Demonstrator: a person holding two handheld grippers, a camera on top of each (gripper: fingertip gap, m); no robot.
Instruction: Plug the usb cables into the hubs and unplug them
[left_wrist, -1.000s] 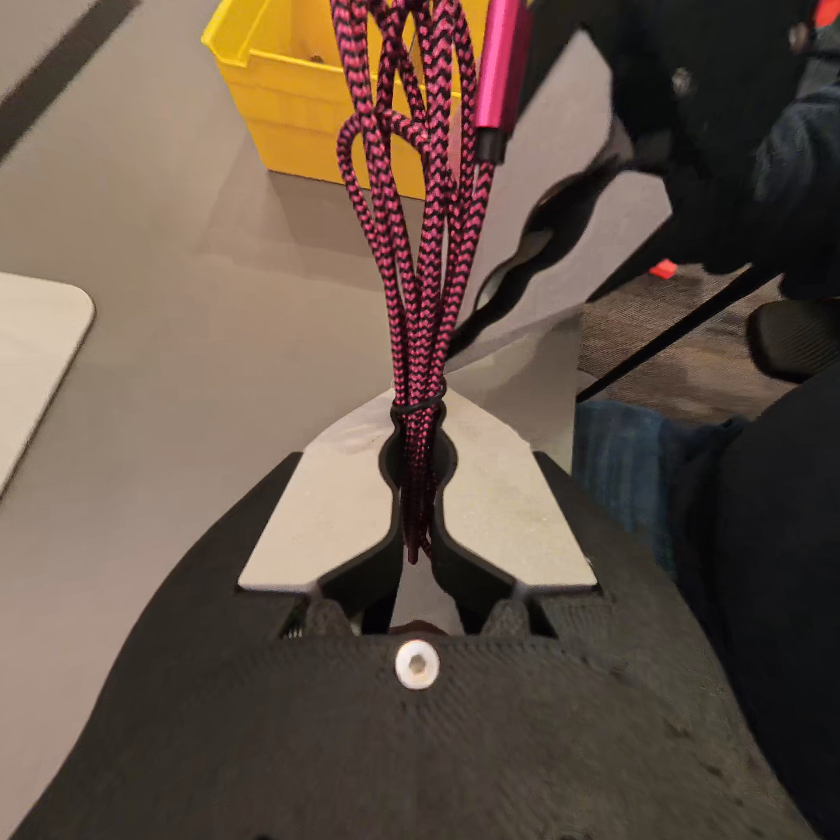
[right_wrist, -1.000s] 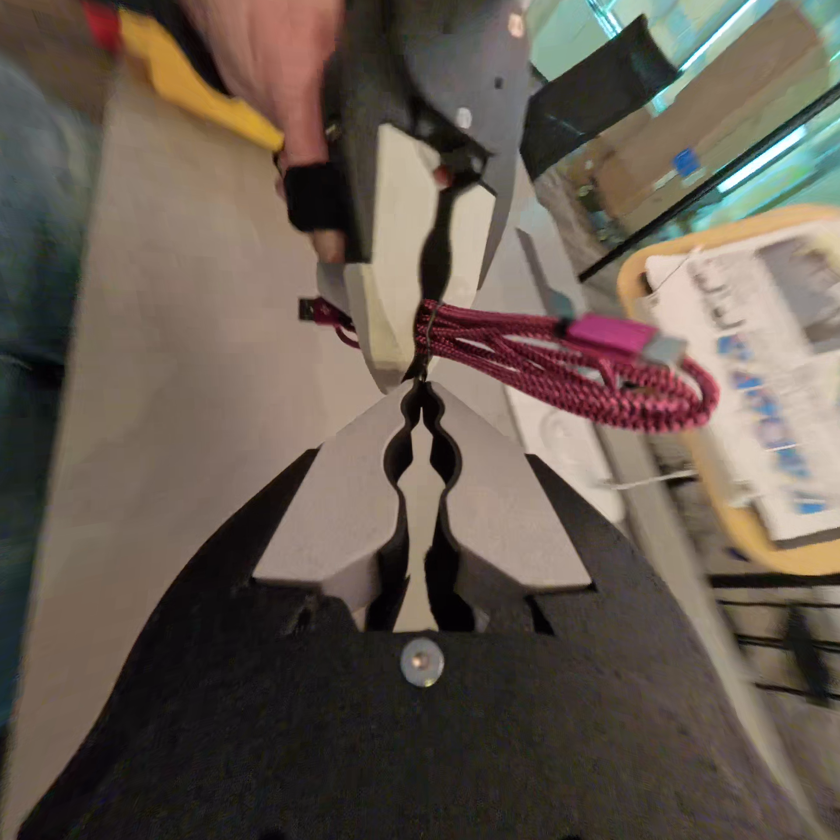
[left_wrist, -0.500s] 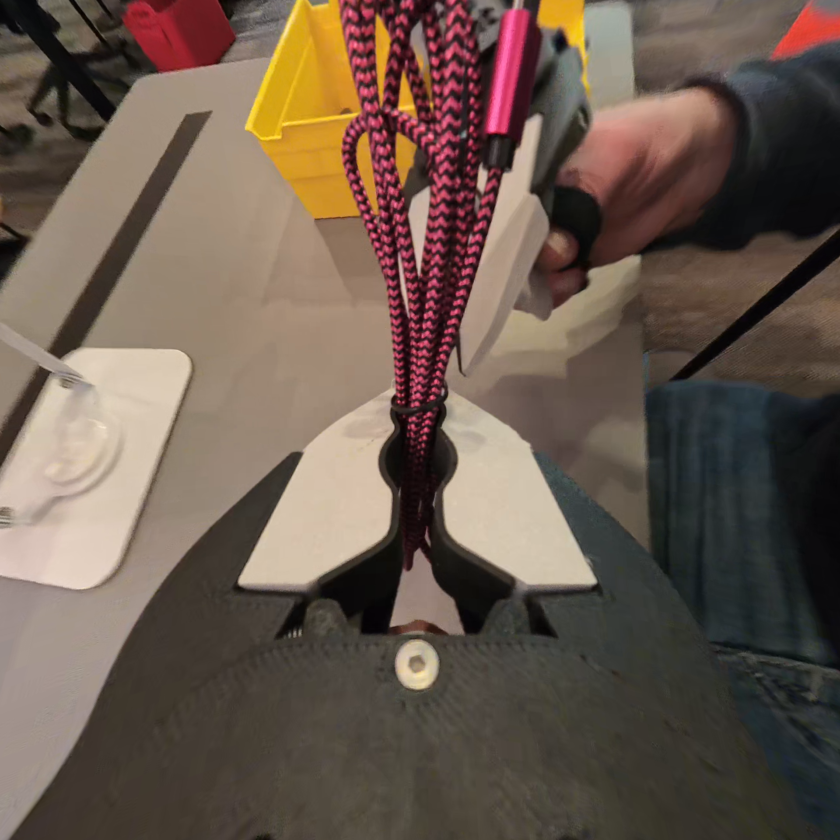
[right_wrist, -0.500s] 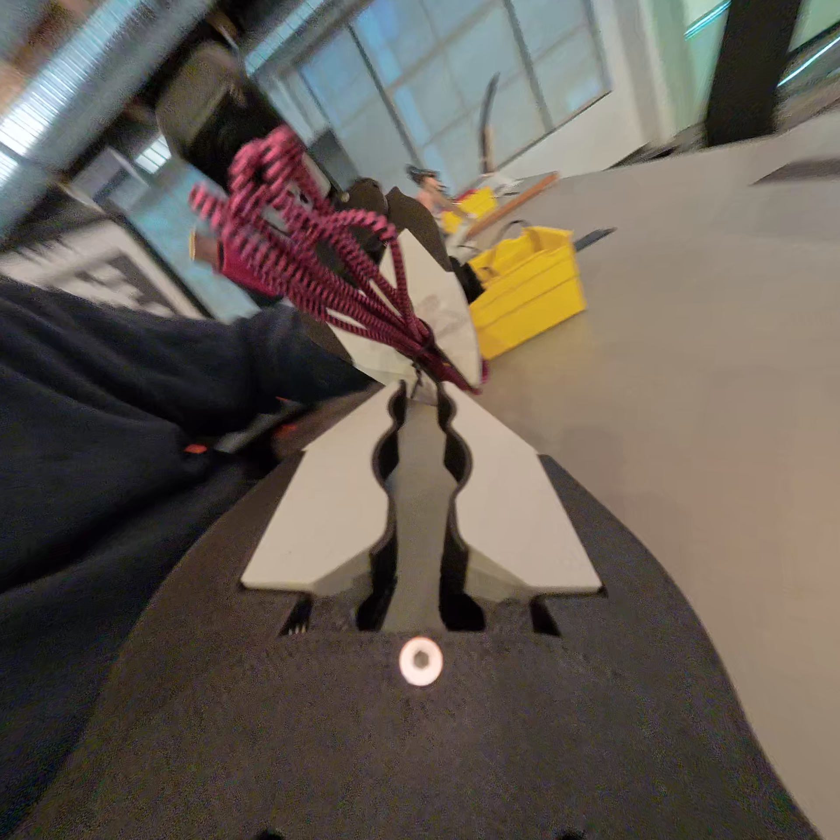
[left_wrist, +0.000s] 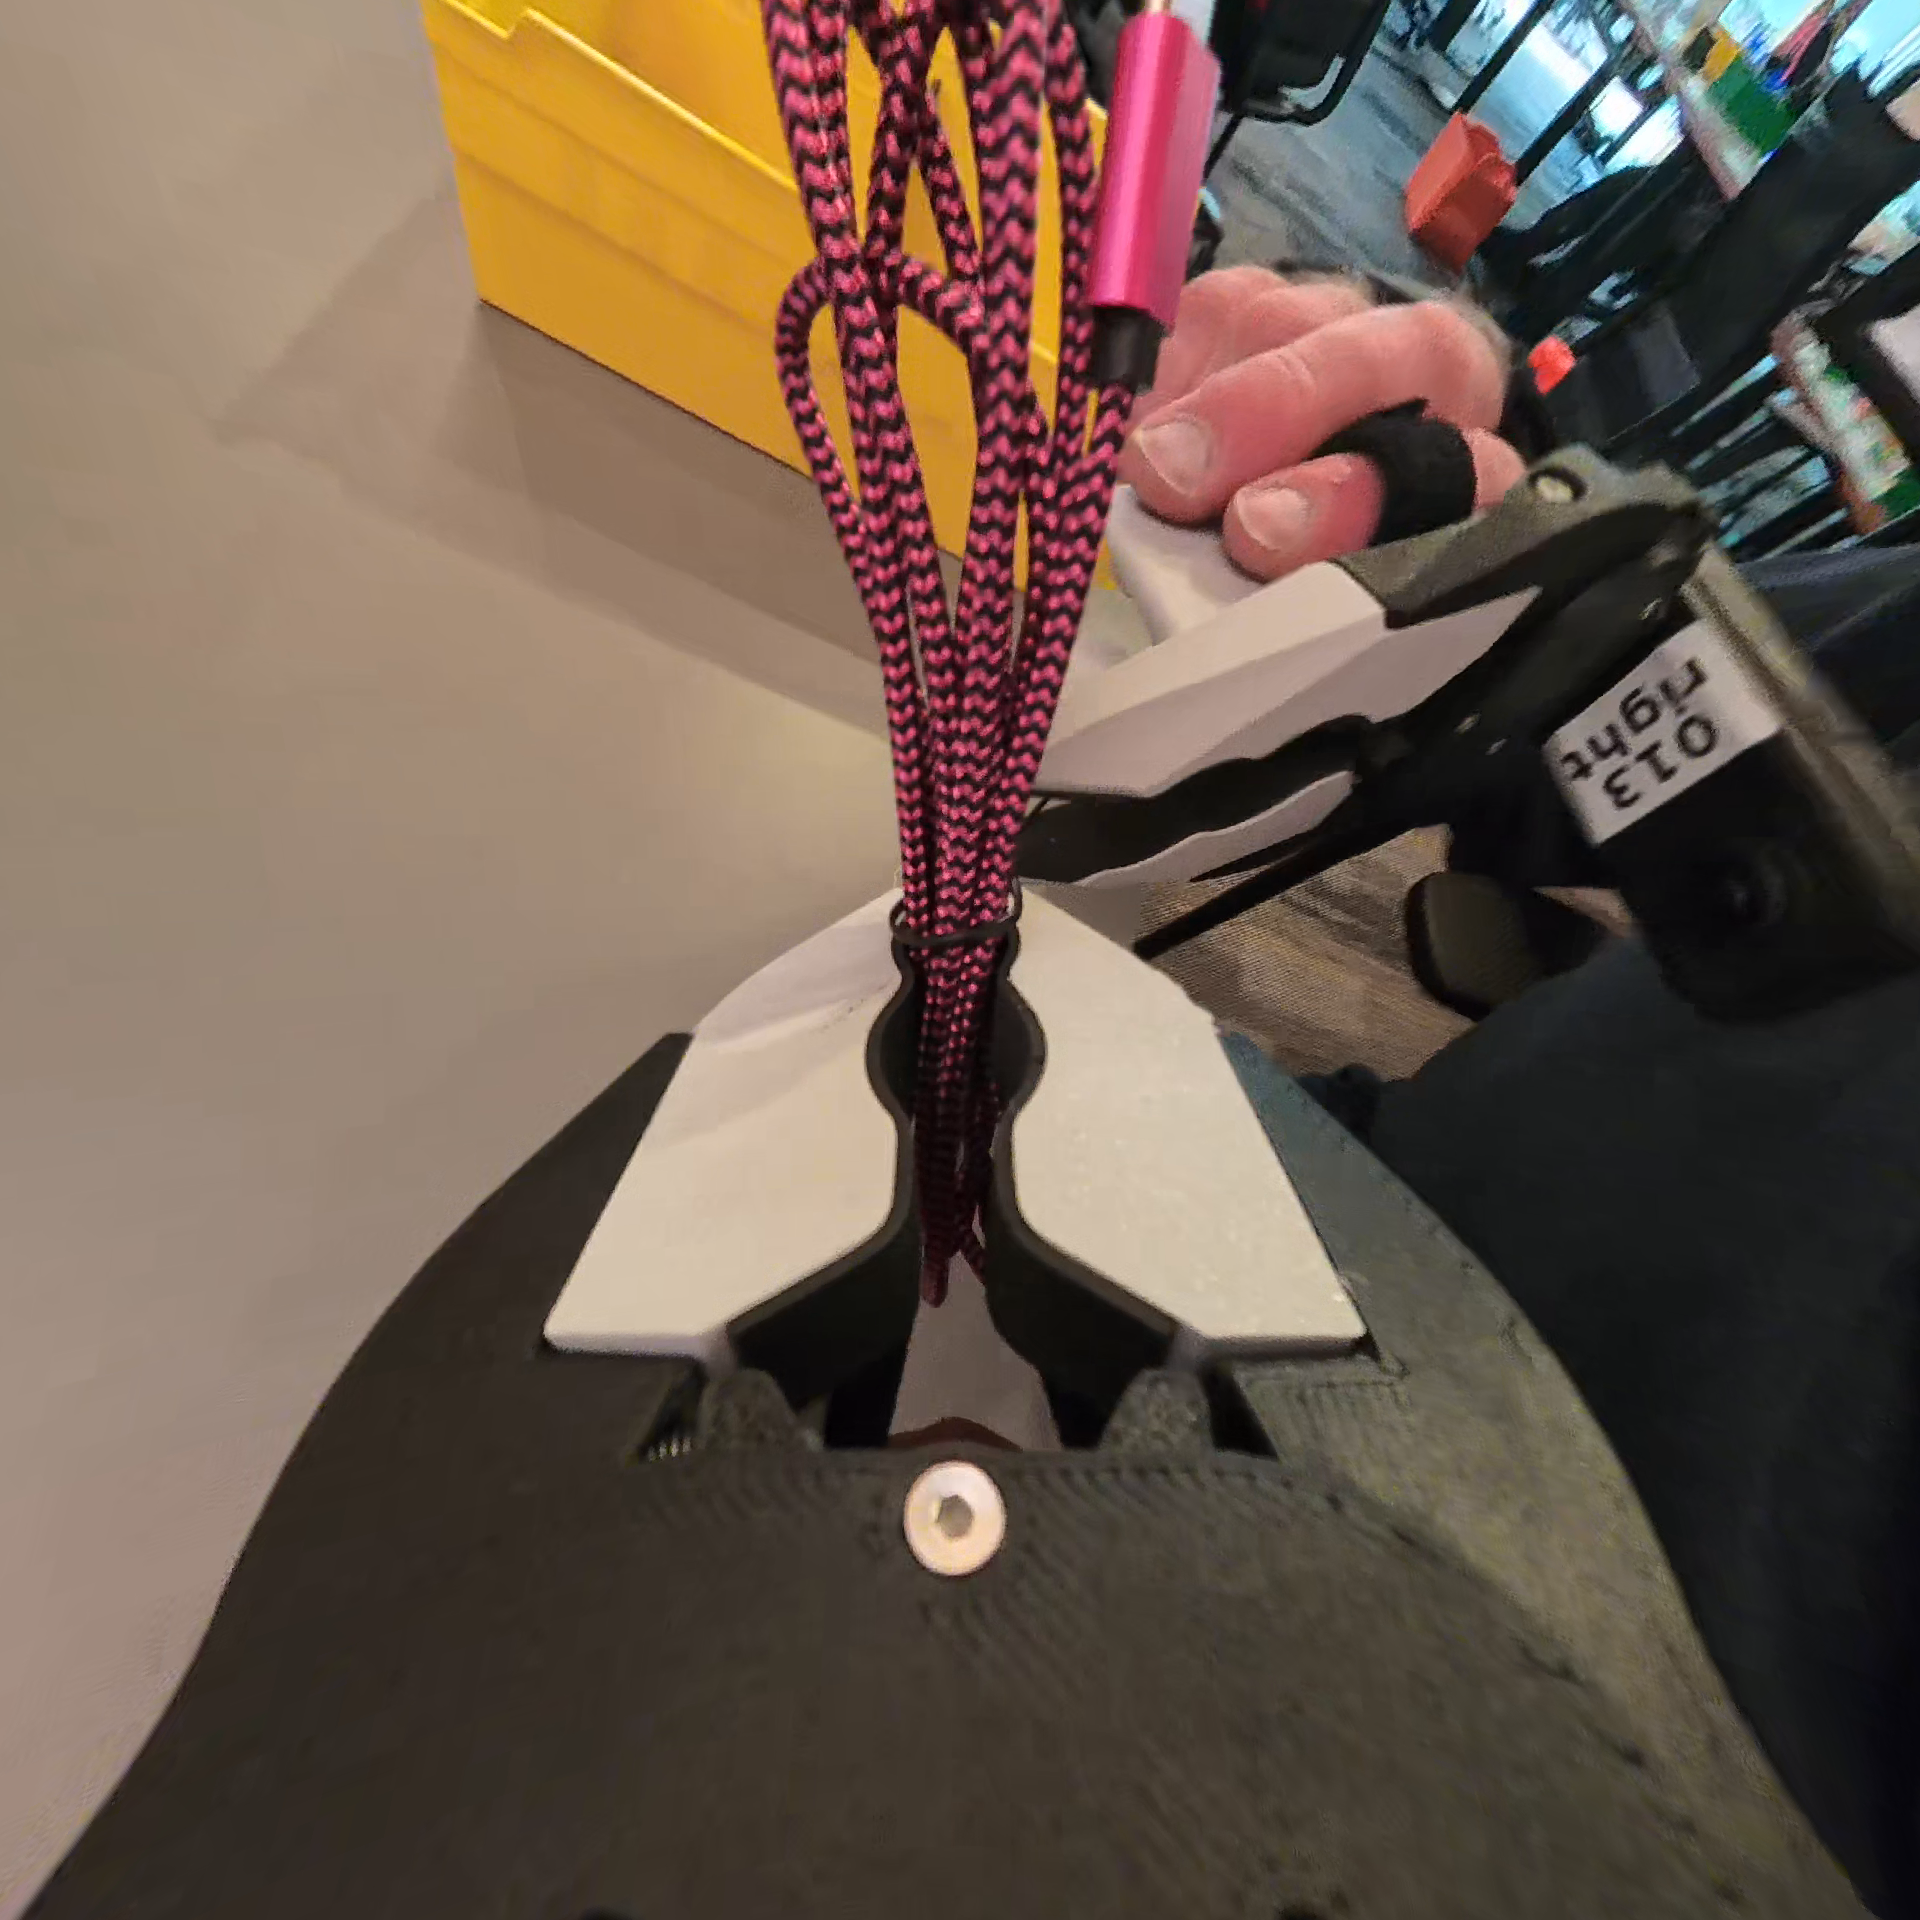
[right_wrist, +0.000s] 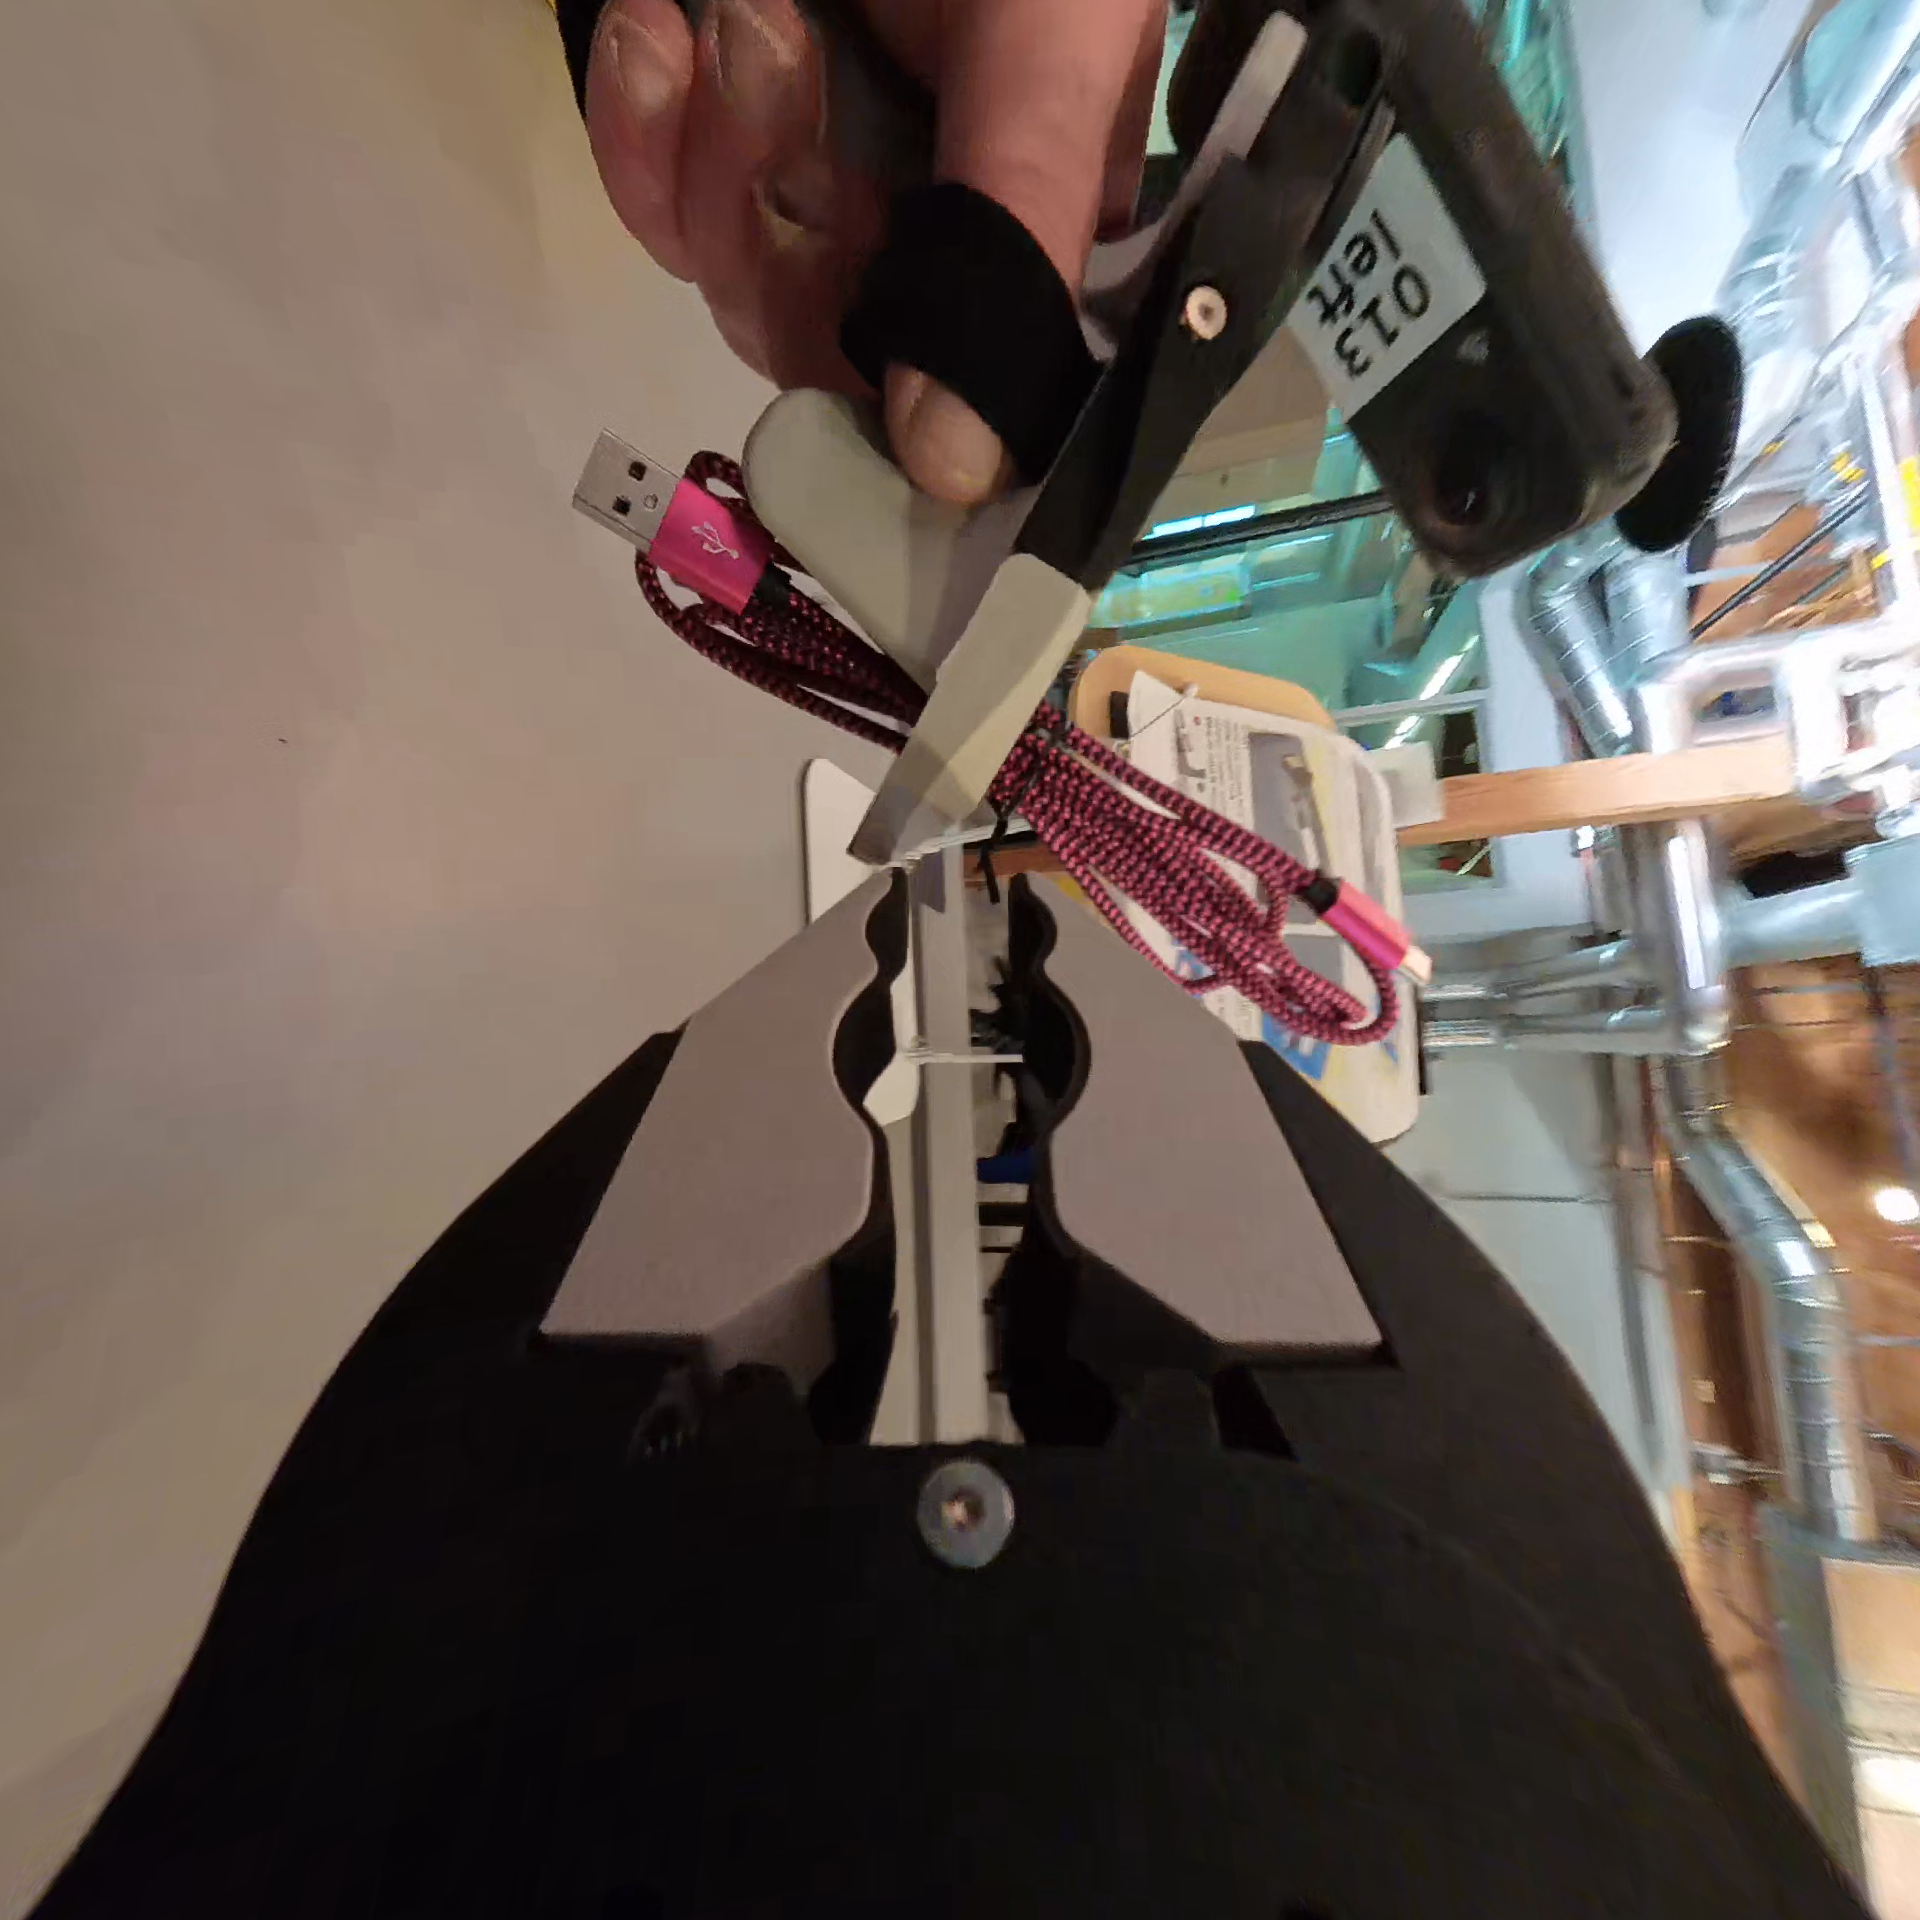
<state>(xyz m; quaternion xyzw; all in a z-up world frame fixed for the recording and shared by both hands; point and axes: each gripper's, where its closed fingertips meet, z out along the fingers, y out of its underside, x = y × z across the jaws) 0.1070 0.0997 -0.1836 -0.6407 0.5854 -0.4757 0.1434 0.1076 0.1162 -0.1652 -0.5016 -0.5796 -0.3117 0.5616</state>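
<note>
Grey counter (left_wrist: 260, 727) beneath. Yellow bin (left_wrist: 644, 208) at far edge. Left hand-held gripper (left_wrist: 951, 925) clenched on bundled pink-black braided USB cable (left_wrist: 956, 623), held above counter. Right hand-held gripper (right_wrist: 951, 883) released, tips just beside bundle's thin black tie (right_wrist: 992, 852). USB-A plug (right_wrist: 665, 514) free at one end, small pink connector (right_wrist: 1366, 925) at other.
</note>
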